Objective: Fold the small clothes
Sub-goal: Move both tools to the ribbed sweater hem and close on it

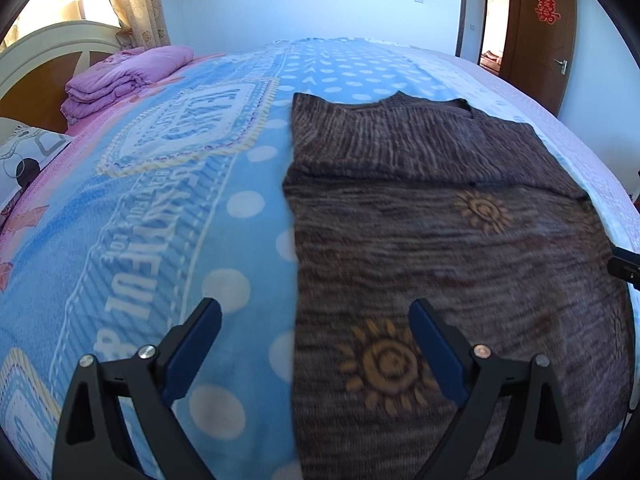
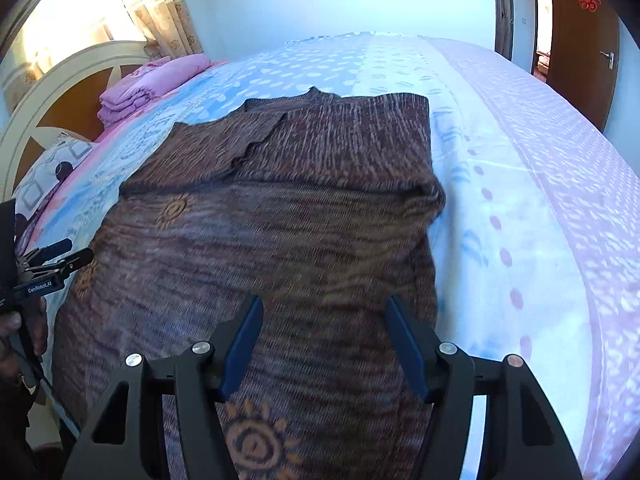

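A brown knitted sweater [image 1: 440,216] with orange sun motifs lies flat on the bed, its sleeves folded across the chest. It also shows in the right wrist view [image 2: 280,216]. My left gripper [image 1: 316,308] is open and empty, hovering over the sweater's left edge near the hem. My right gripper [image 2: 324,304] is open and empty above the sweater's lower right part. The left gripper's body [image 2: 48,264] shows at the left edge of the right wrist view.
A blue blanket with white dots [image 1: 160,220] covers the bed. A folded pink quilt [image 1: 120,80] and a pillow [image 1: 24,152] lie by the headboard [image 1: 40,52]. A brown door [image 1: 544,40] stands at the far right. A pink sheet [image 2: 560,160] lies right of the sweater.
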Available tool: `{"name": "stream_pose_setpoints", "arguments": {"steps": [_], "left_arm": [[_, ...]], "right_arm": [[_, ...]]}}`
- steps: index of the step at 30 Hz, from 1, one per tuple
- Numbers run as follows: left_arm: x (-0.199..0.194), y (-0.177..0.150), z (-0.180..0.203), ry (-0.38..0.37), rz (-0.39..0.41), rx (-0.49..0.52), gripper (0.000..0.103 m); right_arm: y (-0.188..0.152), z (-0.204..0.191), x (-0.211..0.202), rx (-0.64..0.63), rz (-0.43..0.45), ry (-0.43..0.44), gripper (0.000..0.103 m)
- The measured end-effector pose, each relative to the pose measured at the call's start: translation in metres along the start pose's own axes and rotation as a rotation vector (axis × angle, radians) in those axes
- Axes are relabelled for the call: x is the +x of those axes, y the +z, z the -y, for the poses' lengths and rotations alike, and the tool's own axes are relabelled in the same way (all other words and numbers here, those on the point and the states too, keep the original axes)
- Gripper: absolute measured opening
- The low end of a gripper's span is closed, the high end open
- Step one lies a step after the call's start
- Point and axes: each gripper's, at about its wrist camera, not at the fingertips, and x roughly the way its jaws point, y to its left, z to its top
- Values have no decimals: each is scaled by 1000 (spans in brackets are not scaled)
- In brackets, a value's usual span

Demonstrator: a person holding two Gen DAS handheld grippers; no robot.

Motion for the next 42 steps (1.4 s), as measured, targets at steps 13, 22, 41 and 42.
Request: {"name": "stream_pose_setpoints", "arguments": {"steps": [13,22,41,42], "left_arm": [[-16,-29,0,-19,-15,18,95],[-28,-47,6,-35,-24,52,92],[-50,-82,13,-82,-74,85,84],[-52,-84,12,-83,-77,86,82]], "right_arm": [[-31,-7,-14,-3,-10,-23,64],[-49,-9,-27,0,-18,-28,64],[-94,-21,-50,-26,-22,-39,64],[-96,-21,-51,-24,-23,-37,64]]}}
